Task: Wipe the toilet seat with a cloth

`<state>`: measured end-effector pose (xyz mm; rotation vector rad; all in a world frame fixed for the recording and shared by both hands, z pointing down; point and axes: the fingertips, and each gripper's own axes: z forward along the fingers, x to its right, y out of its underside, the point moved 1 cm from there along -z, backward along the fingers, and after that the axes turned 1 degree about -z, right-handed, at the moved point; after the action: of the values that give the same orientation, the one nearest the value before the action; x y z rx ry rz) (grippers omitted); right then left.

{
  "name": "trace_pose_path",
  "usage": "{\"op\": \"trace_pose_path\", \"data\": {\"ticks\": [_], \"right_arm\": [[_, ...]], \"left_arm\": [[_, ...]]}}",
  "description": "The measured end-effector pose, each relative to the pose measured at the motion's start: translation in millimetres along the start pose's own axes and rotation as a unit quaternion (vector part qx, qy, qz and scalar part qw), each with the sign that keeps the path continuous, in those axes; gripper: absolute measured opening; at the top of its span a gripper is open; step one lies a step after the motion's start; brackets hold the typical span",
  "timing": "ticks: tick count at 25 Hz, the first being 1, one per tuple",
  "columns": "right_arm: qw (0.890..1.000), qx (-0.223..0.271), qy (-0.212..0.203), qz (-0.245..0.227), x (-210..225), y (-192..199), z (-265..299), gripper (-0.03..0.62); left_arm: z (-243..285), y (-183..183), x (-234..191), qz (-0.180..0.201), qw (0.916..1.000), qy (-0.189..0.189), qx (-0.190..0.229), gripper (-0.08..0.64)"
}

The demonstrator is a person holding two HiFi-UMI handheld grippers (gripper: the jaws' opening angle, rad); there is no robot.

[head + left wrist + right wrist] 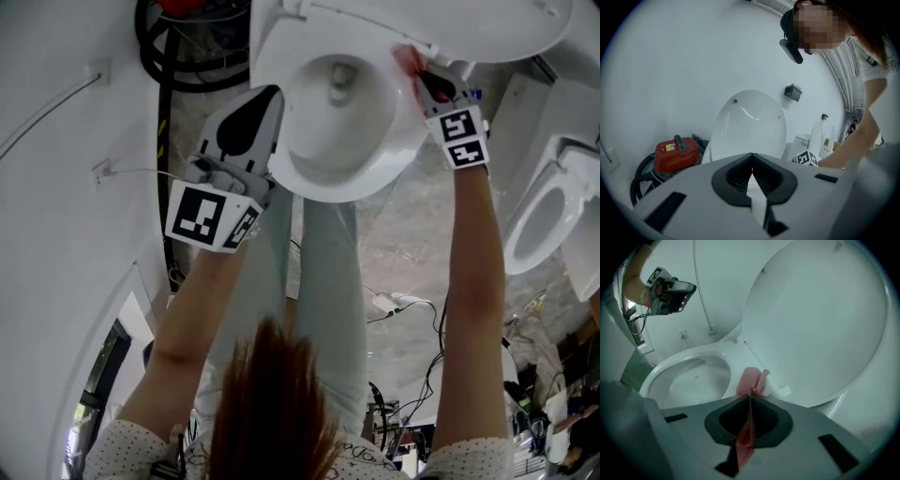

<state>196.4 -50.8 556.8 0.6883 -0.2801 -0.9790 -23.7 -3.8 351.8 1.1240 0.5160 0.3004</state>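
Note:
A white toilet seat (384, 155) rings the bowl, with its lid (469, 23) raised behind it. My right gripper (419, 73) is shut on a pink cloth (409, 61), whose bunched end rests on the seat's far right rim near the hinge. The cloth (751, 382) pokes out past the closed jaws onto the seat (717, 350) in the right gripper view. My left gripper (272, 98) hovers at the seat's left rim, shut with nothing in it. The raised lid (750, 124) fills the middle of the left gripper view.
A red vacuum (675, 152) with black hose (173, 56) sits by the wall left of the toilet. A second toilet (553, 211) stands at the right. Cables (398, 305) lie on the marble floor behind. The person's legs stand before the bowl.

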Motion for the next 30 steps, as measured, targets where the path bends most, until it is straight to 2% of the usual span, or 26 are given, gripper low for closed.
{"op": "trace_pose_path", "data": {"ticks": [4,8,14,21,30], "right_arm": [[0.998,-0.001,-0.049,-0.036,-14,9,-6,0.025],[0.996,-0.004,-0.079,-0.041,-27,19,-13,0.025],[0.996,0.001,-0.084,-0.018,-44,32,-24,0.025],[0.995,-0.01,-0.1,-0.012,-67,46,-33,0.025],[0.995,-0.031,-0.093,0.005,-90,59,-42,0.025]], "left_arm": [[-2,3,3,-0.001,1.0,-0.004,-0.001,0.003],[-5,2,1,-0.002,0.9999,-0.01,-0.003,0.003],[-7,1,0,-0.002,0.9999,-0.013,0.0,0.003],[-10,3,1,-0.002,0.9999,-0.013,0.0,0.003],[-15,4,-1,-0.004,0.9998,-0.017,0.001,0.005]]}}
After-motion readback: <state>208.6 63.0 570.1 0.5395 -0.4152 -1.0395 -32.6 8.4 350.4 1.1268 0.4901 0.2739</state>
